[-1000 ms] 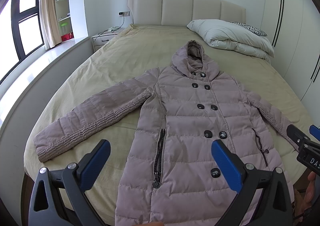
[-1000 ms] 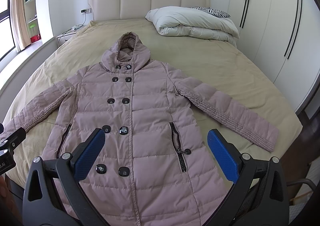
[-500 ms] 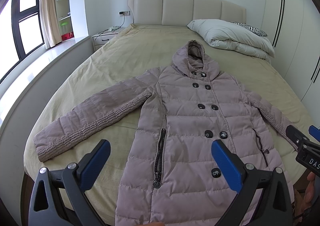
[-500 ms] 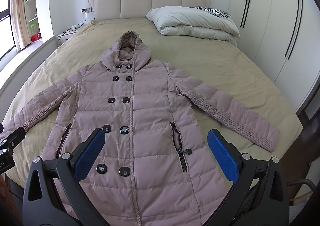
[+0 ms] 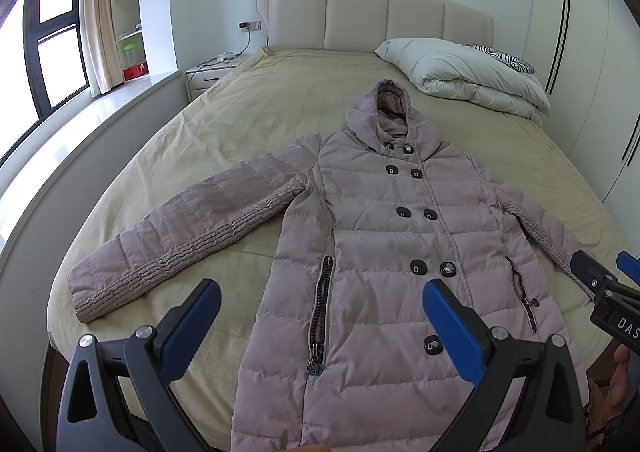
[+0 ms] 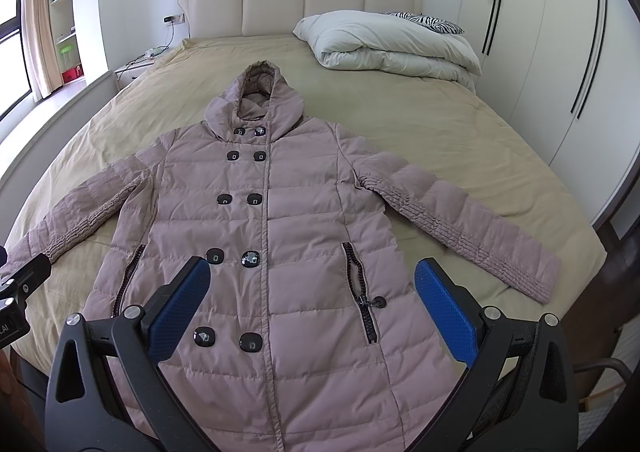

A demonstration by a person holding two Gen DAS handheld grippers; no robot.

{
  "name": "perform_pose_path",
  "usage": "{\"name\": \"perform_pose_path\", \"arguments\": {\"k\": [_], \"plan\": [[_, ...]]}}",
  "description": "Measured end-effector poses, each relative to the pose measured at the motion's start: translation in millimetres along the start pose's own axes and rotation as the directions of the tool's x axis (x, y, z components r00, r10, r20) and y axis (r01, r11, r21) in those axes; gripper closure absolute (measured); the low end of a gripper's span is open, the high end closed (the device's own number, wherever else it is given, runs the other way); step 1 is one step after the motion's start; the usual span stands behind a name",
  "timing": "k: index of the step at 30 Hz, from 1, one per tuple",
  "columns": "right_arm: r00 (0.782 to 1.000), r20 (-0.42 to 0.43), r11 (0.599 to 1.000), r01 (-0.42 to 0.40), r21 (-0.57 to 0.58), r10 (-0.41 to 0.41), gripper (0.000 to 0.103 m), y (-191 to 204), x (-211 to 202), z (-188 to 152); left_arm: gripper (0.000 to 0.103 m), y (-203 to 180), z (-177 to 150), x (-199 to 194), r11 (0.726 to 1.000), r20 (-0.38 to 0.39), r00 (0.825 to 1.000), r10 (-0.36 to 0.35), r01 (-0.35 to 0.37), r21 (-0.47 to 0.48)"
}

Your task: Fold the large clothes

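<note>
A long mauve quilted hooded coat (image 5: 372,236) lies flat and face up on the bed, buttoned, both sleeves spread out to the sides; it also shows in the right wrist view (image 6: 272,220). My left gripper (image 5: 320,292) is open and empty, held above the coat's lower left part. My right gripper (image 6: 312,272) is open and empty above the coat's lower middle. The right gripper's tip shows at the right edge of the left wrist view (image 5: 608,292). The coat's hem is hidden below both views.
The bed has a tan sheet (image 5: 248,108) and a padded headboard (image 6: 304,0). A folded white duvet (image 6: 392,44) and a zebra pillow lie at the head right. A nightstand (image 5: 212,72) and window ledge stand left, wardrobes (image 6: 560,52) right.
Both views have shifted very slightly; the coat lies as before and both grippers stay open.
</note>
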State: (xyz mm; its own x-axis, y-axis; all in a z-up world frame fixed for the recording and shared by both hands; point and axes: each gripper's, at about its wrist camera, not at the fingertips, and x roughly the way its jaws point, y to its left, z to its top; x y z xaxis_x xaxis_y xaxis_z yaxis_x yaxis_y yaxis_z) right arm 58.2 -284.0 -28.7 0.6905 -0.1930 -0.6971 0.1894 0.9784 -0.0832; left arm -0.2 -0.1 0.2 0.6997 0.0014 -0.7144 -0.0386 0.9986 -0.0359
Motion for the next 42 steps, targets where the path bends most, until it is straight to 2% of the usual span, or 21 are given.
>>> {"name": "perform_pose_path", "arguments": {"k": [42], "plan": [[1.000, -0.013, 1.000, 0.002, 0.005, -0.002, 0.000, 0.6, 3.9, 0.0, 0.000, 6.6, -5.0, 3.9, 1.000, -0.003, 1.000, 0.006, -0.006, -0.004]]}}
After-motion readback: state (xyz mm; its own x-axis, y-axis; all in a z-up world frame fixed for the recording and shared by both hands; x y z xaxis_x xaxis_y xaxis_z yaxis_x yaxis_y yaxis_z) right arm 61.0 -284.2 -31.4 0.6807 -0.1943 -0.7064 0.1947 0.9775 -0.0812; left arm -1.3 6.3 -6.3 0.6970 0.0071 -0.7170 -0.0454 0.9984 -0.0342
